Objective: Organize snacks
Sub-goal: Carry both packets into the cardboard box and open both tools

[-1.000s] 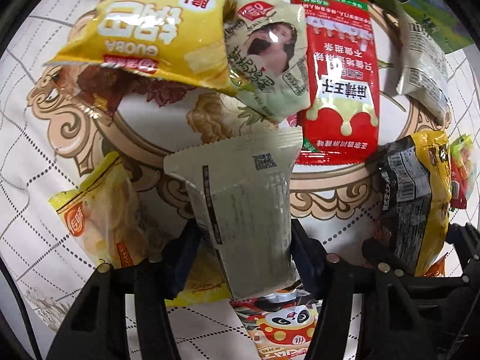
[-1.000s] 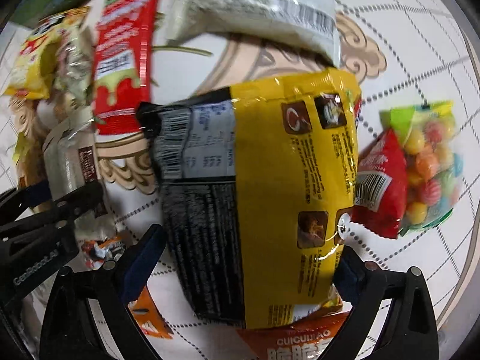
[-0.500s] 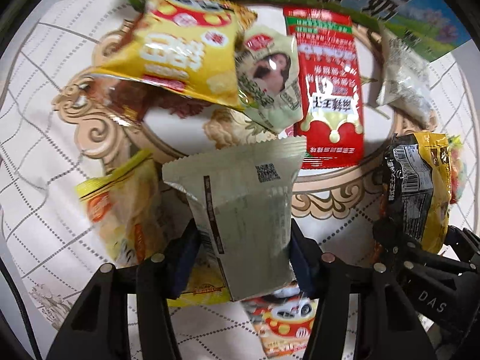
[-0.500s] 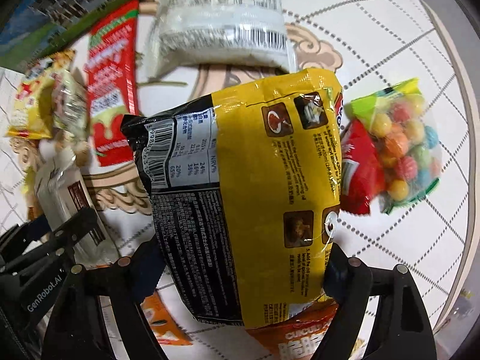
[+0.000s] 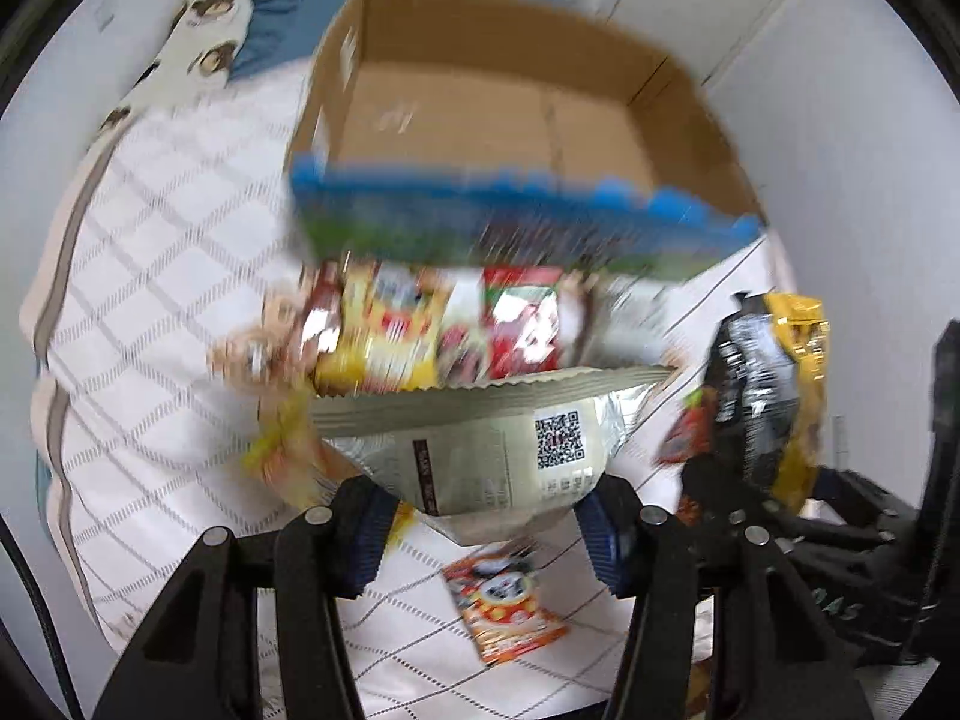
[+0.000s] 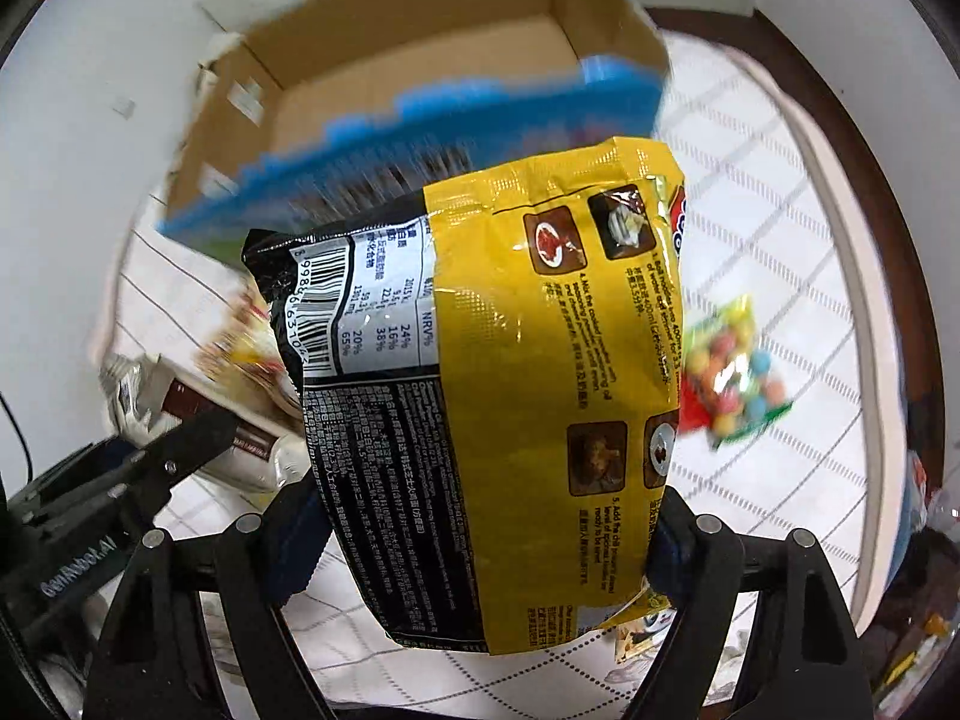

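Note:
My left gripper (image 5: 489, 531) is shut on a pale grey-green snack packet (image 5: 492, 450) with a QR code, held above the cloth. My right gripper (image 6: 480, 546) is shut on a yellow and black noodle packet (image 6: 510, 396), which also shows at the right of the left wrist view (image 5: 768, 402). An open cardboard box (image 5: 504, 120) with a blue printed front wall stands ahead in both views (image 6: 396, 96); it looks empty inside. Several snack packets (image 5: 420, 336) lie blurred in front of it.
A white quilted cloth (image 5: 150, 276) covers the surface. A panda-print packet (image 5: 504, 612) lies below my left gripper. A bag of coloured candy balls (image 6: 732, 378) and a red packet lie at the right. White walls stand behind the box.
Both grippers have lifted and tilted up with their packets. The view has swung from the snacks on the cloth to the open cardboard box ahead.

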`<state>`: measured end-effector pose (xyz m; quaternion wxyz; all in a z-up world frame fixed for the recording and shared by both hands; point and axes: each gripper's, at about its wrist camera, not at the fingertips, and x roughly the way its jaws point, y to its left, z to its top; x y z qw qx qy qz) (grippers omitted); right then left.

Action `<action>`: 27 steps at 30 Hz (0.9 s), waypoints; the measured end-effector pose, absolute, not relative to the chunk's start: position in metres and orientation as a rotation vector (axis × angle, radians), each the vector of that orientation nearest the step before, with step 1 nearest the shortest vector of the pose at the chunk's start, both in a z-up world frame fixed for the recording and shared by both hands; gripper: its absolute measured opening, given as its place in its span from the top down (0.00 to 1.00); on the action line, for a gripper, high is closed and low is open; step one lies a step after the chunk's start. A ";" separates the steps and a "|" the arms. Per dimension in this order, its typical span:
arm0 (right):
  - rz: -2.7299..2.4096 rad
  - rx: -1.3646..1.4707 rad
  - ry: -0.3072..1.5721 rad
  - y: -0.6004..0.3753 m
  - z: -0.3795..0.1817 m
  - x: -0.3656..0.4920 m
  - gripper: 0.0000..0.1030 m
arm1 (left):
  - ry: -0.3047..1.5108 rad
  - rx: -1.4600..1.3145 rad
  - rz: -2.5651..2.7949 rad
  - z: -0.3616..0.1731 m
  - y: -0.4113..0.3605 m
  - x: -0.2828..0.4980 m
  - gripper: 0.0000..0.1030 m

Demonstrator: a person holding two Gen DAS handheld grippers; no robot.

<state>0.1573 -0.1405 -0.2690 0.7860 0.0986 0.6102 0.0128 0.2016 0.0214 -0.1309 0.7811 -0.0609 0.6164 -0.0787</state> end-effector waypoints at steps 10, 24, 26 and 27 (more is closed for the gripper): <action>0.110 0.215 1.202 -0.152 -0.203 0.219 0.16 | 1.310 -0.128 -0.168 -0.081 0.004 0.345 0.50; 0.065 0.217 1.373 -0.139 -0.296 0.313 0.16 | 1.608 -0.102 -0.125 -0.214 0.000 0.497 0.50; 0.056 0.202 1.397 -0.140 -0.318 0.313 0.16 | 1.632 -0.097 -0.128 -0.224 -0.002 0.505 0.50; 0.060 0.197 1.403 -0.147 -0.323 0.317 0.16 | 1.639 -0.091 -0.132 -0.228 -0.004 0.508 0.50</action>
